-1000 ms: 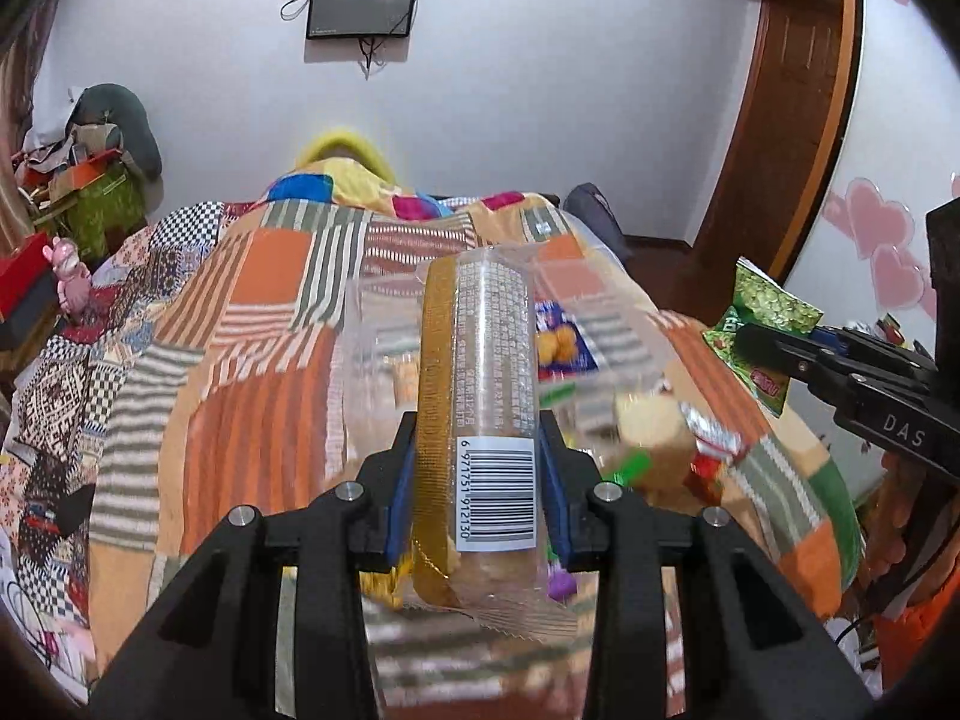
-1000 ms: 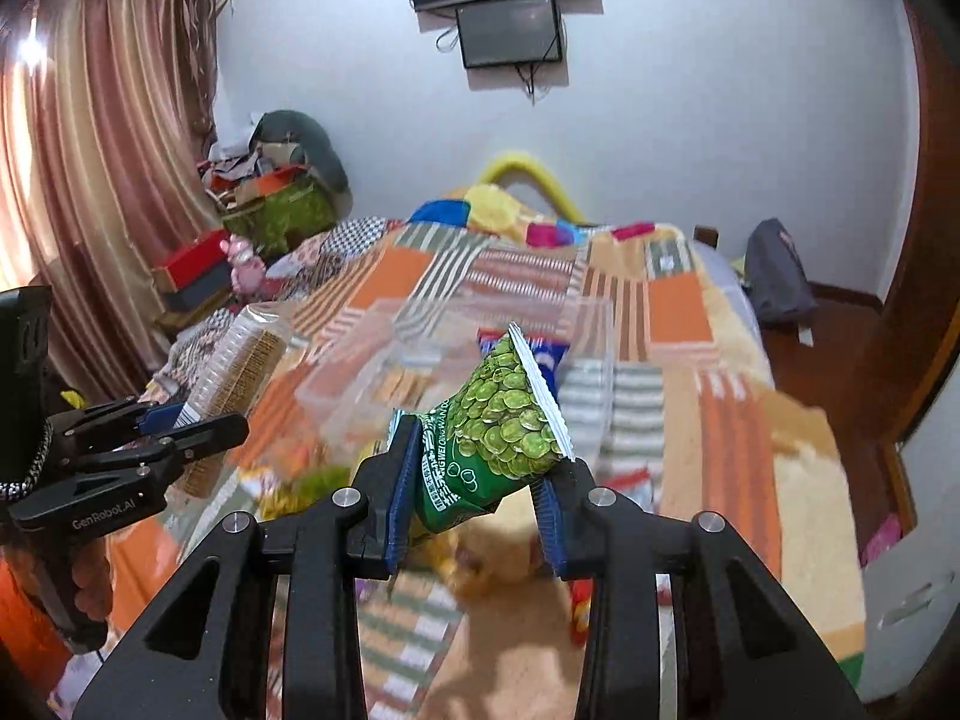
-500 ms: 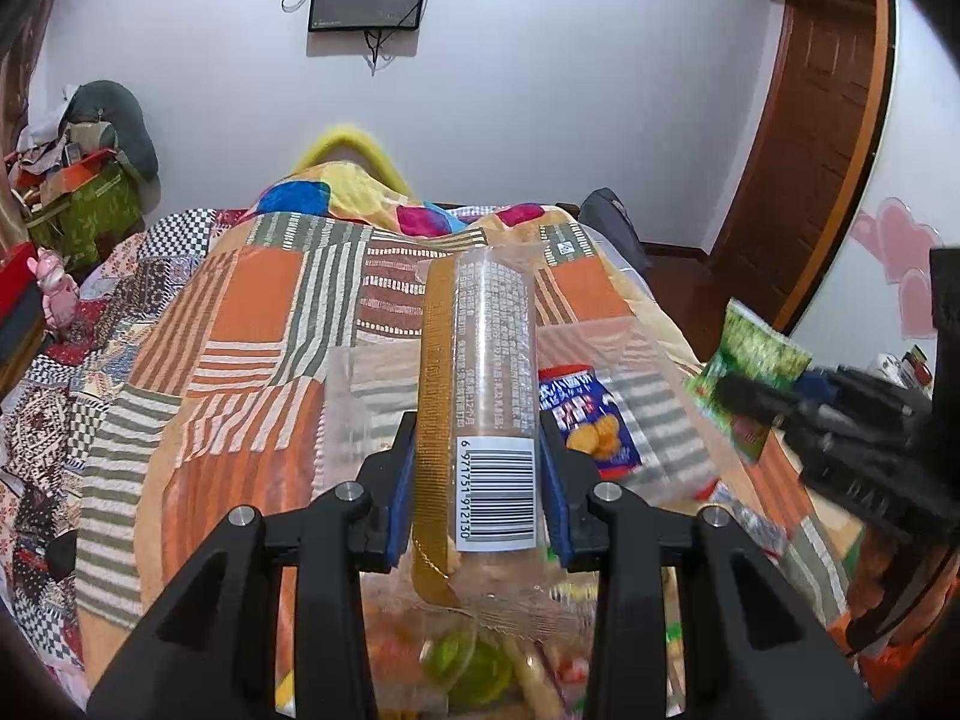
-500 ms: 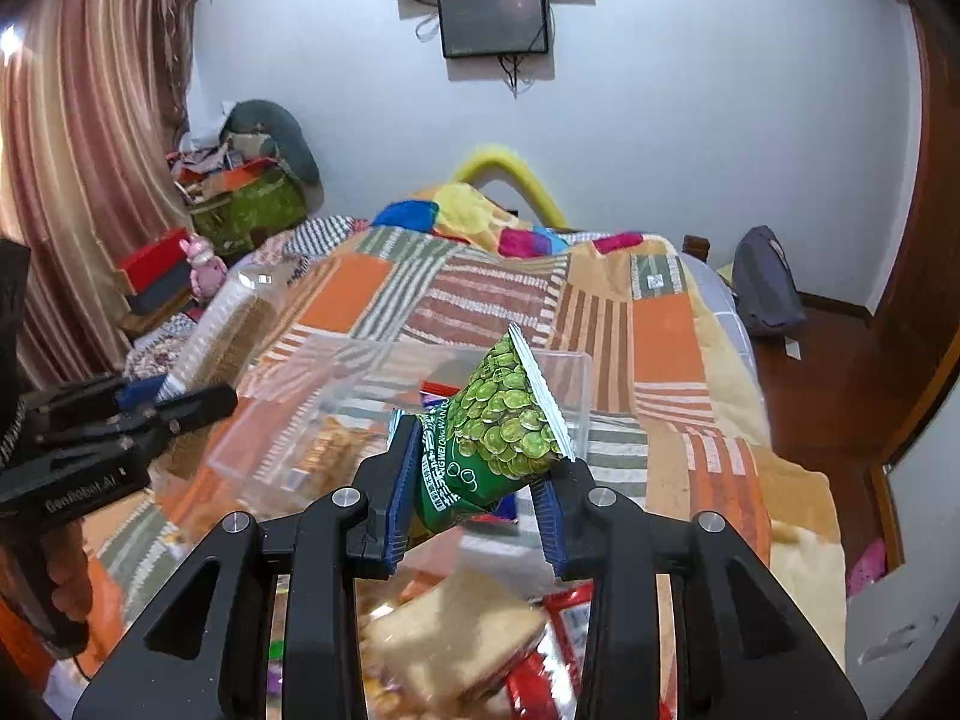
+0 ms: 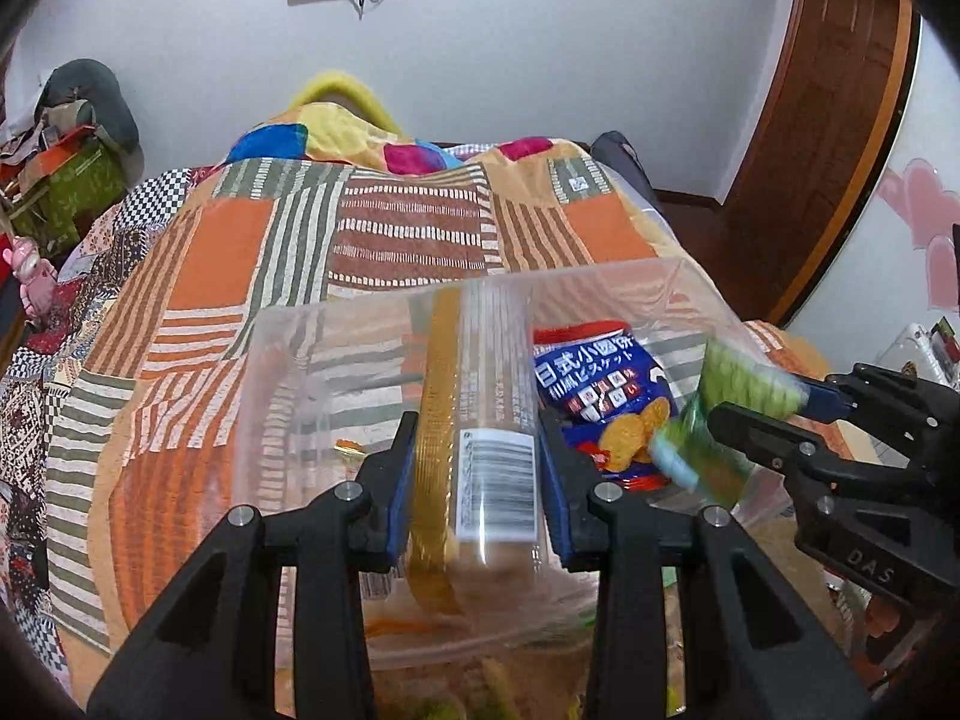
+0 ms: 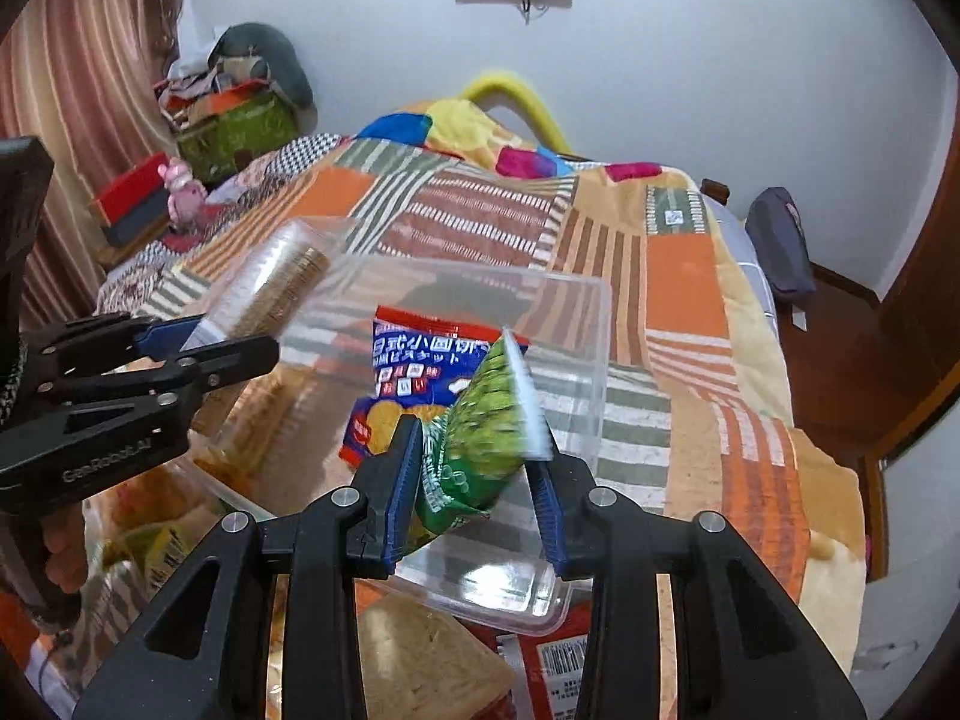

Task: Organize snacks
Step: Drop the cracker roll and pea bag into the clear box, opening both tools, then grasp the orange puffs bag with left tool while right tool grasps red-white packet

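My left gripper (image 5: 477, 474) is shut on a clear cracker sleeve (image 5: 480, 396) with a barcode label, held over the clear plastic bin (image 5: 288, 372) on the bed. My right gripper (image 6: 477, 492) has its jaws wider than before; the green pea snack bag (image 6: 480, 444) sits blurred between them, above the bin (image 6: 576, 324). A blue biscuit bag (image 5: 594, 396) lies inside the bin, also seen in the right wrist view (image 6: 414, 366). The right gripper shows in the left wrist view (image 5: 780, 420), the left gripper in the right wrist view (image 6: 198, 348).
A patchwork quilt (image 5: 390, 240) covers the bed. Loose snacks lie near the bin's front, among them a tan packet (image 6: 420, 654) and a red packet (image 6: 552, 660). Clutter (image 6: 234, 114) is piled at the left wall. A wooden door (image 5: 828, 120) stands at right.
Both grippers moved forward over the bin. The right jaws have widened and the green bag now looks blurred and tilted between them. The left still holds the cracker sleeve.
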A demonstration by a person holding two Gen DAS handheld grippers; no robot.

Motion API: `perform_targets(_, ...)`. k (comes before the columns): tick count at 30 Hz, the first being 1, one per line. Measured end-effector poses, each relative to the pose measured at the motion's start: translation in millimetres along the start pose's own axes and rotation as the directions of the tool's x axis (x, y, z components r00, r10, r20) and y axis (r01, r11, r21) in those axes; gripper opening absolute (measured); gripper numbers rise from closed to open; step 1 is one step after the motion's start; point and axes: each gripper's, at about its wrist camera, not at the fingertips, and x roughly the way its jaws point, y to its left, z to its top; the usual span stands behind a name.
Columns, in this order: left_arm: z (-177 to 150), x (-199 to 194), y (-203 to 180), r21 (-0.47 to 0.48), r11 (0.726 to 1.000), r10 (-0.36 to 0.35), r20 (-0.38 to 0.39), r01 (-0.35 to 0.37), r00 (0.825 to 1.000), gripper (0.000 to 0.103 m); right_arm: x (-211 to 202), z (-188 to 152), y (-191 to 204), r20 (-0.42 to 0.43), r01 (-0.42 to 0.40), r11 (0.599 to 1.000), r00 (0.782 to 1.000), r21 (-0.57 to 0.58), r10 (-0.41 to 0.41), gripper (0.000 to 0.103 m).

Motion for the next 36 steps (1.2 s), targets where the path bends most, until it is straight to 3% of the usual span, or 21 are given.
perform_targets(7,-3,-12,-7,0.035,0.999,0.015,0.022,-0.016,1.0,0.036,-4,2,2,0.005,-0.006,1.0,1.0,0.002,0.006,0.035)
perform_targets(10,-3,-28,-6,0.032,0.999,0.008,0.042,-0.009,0.999,0.037,-15,1,1,0.028,-0.011,1.0,1.0,0.018,0.01,0.041)
perform_targets(20,-15,-98,17,0.015,1.0,0.018,0.096,-0.02,0.995,0.041,-66,-11,-10,0.101,-0.007,0.999,0.995,0.053,0.002,0.046)
perform_targets(28,-55,-124,47,0.006,0.998,0.064,0.057,-0.065,0.996,0.051,-91,-36,-21,0.113,0.004,0.996,0.993,0.089,-0.014,0.049)
perform_targets(36,-84,-99,72,-0.063,0.996,0.068,-0.043,-0.07,0.997,0.056,-81,-66,-24,0.058,0.051,0.995,0.997,0.09,-0.057,0.064)
